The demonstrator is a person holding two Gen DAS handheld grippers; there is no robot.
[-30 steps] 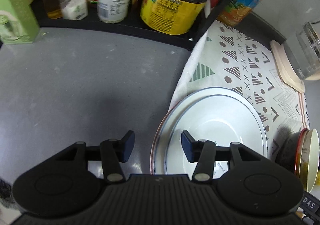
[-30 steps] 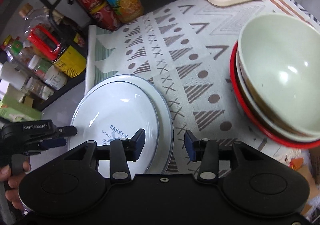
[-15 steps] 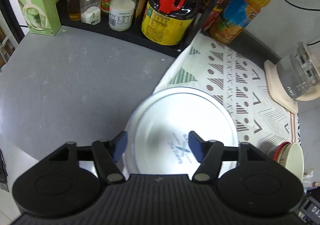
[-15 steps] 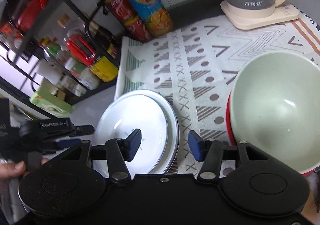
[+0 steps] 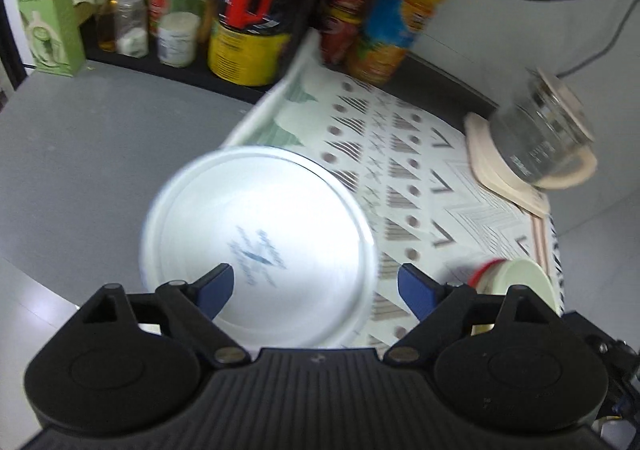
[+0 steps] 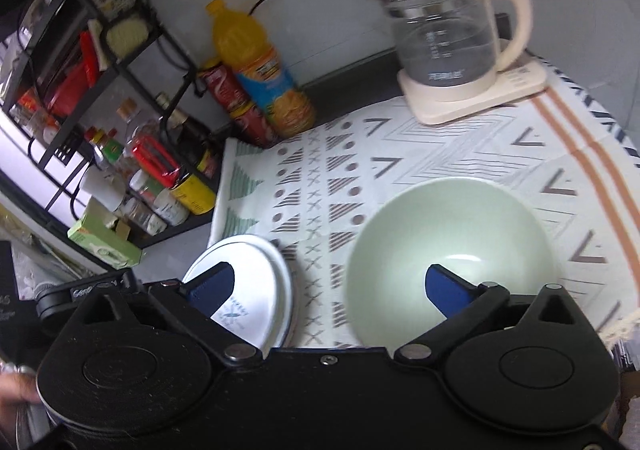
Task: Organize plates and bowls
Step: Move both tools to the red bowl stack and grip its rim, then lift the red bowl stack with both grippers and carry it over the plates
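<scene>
With both pairs of jaws spread wide and empty, the left gripper (image 5: 316,286) hangs above the stacked plates (image 5: 260,246) at the mat's (image 6: 440,153) edge, the right gripper (image 6: 328,288) above the nested bowls (image 6: 448,250), each needing a level descent onto one rim.

A home kitchen counter was indicated: a condiment rack (image 6: 132,153), a glass kettle (image 6: 452,37), an orange drink bottle (image 6: 264,73) and a patterned mat (image 6: 420,169) were seen on it.
</scene>
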